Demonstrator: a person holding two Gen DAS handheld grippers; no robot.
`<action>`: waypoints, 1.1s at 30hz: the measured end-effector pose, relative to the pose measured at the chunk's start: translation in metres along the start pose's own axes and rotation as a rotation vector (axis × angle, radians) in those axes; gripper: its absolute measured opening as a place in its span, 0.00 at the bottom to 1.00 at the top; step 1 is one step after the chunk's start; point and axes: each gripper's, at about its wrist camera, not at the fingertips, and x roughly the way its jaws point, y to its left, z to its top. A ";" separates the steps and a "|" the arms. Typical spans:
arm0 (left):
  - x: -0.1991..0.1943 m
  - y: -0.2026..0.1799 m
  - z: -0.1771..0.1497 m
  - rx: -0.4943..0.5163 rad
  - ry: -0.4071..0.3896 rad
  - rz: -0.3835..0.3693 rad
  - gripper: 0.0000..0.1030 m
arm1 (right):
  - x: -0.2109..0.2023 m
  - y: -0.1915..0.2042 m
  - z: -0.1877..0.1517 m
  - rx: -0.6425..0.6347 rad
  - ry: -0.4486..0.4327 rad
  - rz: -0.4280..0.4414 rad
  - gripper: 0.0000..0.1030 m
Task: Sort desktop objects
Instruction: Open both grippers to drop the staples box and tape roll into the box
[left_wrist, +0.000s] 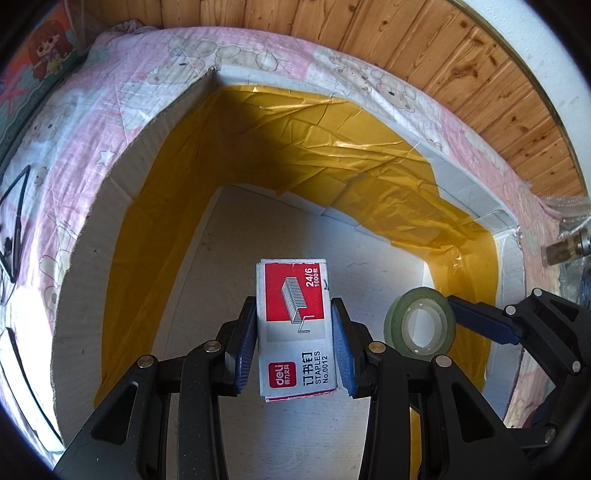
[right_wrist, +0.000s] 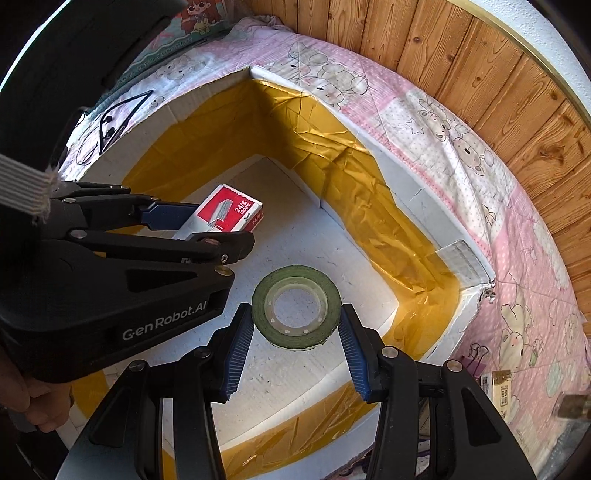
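Observation:
My left gripper (left_wrist: 293, 302) is shut on a red-and-white staples box (left_wrist: 295, 325), its blue pads pressing the two long sides. It points down into a white box lined with yellow tape (left_wrist: 465, 184). To its right hangs a greenish tape roll (left_wrist: 419, 321), with one blue pad (left_wrist: 480, 319) of the right gripper against it. In the right wrist view my right gripper (right_wrist: 295, 310) is shut on the tape roll (right_wrist: 321, 291), above the white floor of the box (right_wrist: 417, 192). The left gripper (right_wrist: 207, 230) holds the staples box (right_wrist: 229, 210) to the left.
The box rests on a pink bear-print blanket (left_wrist: 92, 122) beside a wooden wall (left_wrist: 461, 48). A black wire triangle (right_wrist: 118, 114) lies on the blanket at the left. A small bottle (left_wrist: 565, 251) and small packets (right_wrist: 498, 387) lie to the right. A hand (right_wrist: 33, 402) grips the left tool.

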 end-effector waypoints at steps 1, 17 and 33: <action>0.003 0.001 0.000 -0.003 0.009 0.002 0.39 | 0.001 0.000 0.002 -0.003 0.006 -0.005 0.47; 0.012 0.001 0.005 -0.009 0.030 0.003 0.41 | 0.013 -0.007 0.017 -0.050 0.070 -0.075 0.48; -0.001 0.004 0.009 -0.030 0.016 -0.030 0.44 | 0.002 -0.016 0.007 -0.026 0.034 -0.056 0.53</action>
